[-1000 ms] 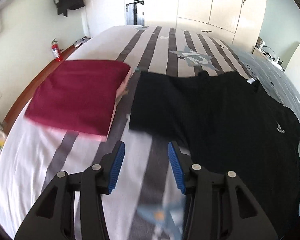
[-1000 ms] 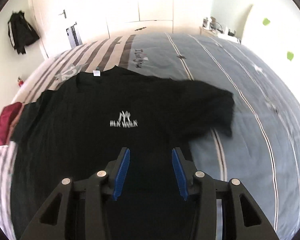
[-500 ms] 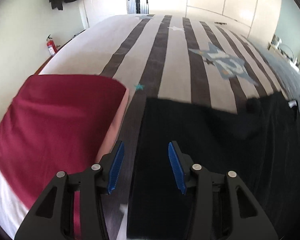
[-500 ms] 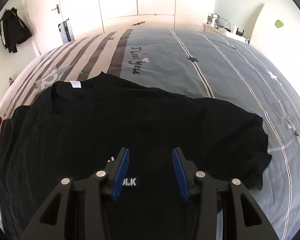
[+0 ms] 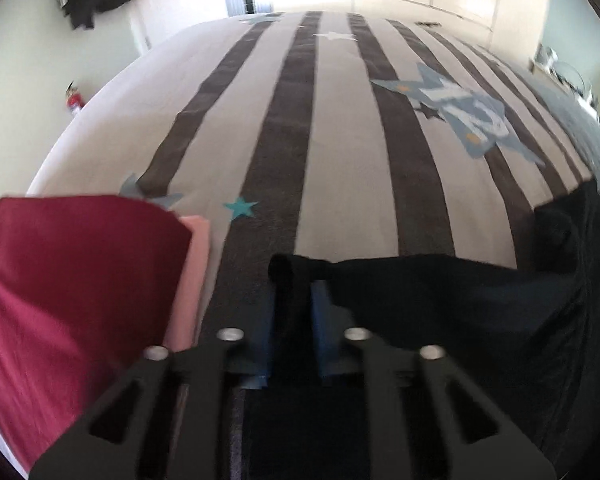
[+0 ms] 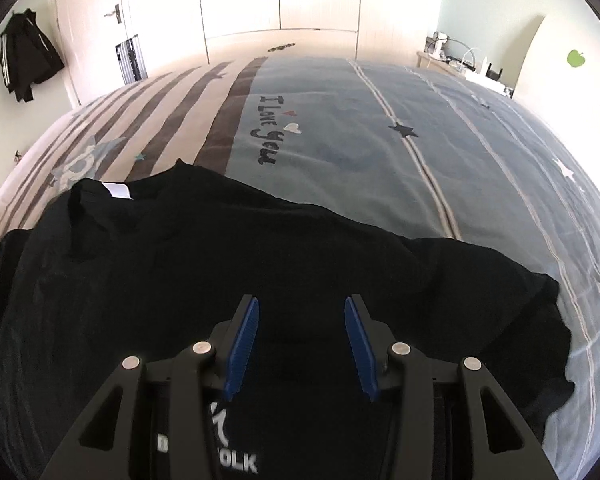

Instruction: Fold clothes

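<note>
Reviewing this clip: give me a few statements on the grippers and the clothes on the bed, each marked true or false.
1. The left gripper is shut on the black T-shirt's sleeve. True.
2. The right gripper is clamped on fabric. False: its jaws stand open above the shirt.
3. A folded dark red garment lies left of the left gripper. True.
4. The black T-shirt is already folded into a square. False: it lies spread on the striped bedspread.
</note>
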A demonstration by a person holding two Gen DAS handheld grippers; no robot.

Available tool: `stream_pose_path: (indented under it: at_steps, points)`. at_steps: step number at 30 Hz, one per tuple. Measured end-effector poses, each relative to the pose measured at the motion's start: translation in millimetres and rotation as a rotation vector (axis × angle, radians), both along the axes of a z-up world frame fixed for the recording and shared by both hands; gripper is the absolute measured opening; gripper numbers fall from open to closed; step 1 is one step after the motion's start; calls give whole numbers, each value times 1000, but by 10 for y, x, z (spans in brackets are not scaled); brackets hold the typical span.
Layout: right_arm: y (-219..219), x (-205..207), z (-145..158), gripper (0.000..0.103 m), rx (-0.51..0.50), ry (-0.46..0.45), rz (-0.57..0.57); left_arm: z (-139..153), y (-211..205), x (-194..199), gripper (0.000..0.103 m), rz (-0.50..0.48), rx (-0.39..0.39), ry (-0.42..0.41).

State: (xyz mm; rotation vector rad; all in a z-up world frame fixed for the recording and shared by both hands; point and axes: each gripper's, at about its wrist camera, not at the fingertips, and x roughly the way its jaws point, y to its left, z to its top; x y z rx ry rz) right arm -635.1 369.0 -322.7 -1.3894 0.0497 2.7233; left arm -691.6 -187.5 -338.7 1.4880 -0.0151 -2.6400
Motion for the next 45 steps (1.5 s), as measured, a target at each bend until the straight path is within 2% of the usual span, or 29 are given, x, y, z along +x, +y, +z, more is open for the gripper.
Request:
stream_pose_path:
  at_steps: [3, 8, 12, 15, 19, 27, 33, 34, 36, 37, 38, 39, 40, 41, 42, 43, 45]
  points:
    - [-22, -92, -69, 41, 0, -10, 7, 149, 29, 54, 3, 12, -96, 34]
    - [-50, -170, -152, 41, 13, -36, 8, 342, -282, 293, 3, 87, -157, 37]
    - [24, -228, -276, 41, 24, -83, -11, 371, -450, 472, 3, 91, -148, 29]
    - [74, -261, -345, 41, 44, -107, -12, 377, -408, 489, 4, 113, -189, 22]
    - [113, -295, -362, 41, 57, -112, 10, 272, -421, 394, 4, 152, -157, -21]
    - [292, -327, -269, 41, 70, -84, -33, 183, -290, 312, 4, 165, -302, -55]
    - [646, -284, -293, 44, 65, -115, -89, 146, -240, 187, 4, 179, -340, -87]
    - [691, -266, -286, 44, 65, -113, -97, 145, -221, 177, 4, 171, -339, -88]
    - [779, -229, -289, 44, 70, -117, -95, 222, -182, 181, 6, 145, -282, -55]
    - [803, -221, -285, 44, 74, -118, -88, 285, -148, 189, 13, 140, -268, -30]
    - [814, -212, -270, 44, 79, -114, -81, 356, -113, 207, 26, 144, -272, -5]
    - [817, -202, -251, 44, 84, -108, -73, 454, -71, 234, 34, 154, -275, 35]
    - [820, -191, -232, 44, 90, -102, -66, 587, -21, 276, 55, 165, -268, 103]
    - [812, -187, -204, 44, 92, -92, -57, 721, 49, 306, 69, 168, -262, 178]
    - [799, -185, -170, 44, 93, -78, -49, 850, 127, 326, 75, 167, -258, 250]
    - [786, -183, -136, 44, 94, -65, -40, 894, 239, 285, 83, 144, -235, 273]
    - [728, -226, -82, 44, 91, -46, -20, 894, 498, 139, 84, 73, -169, 269]
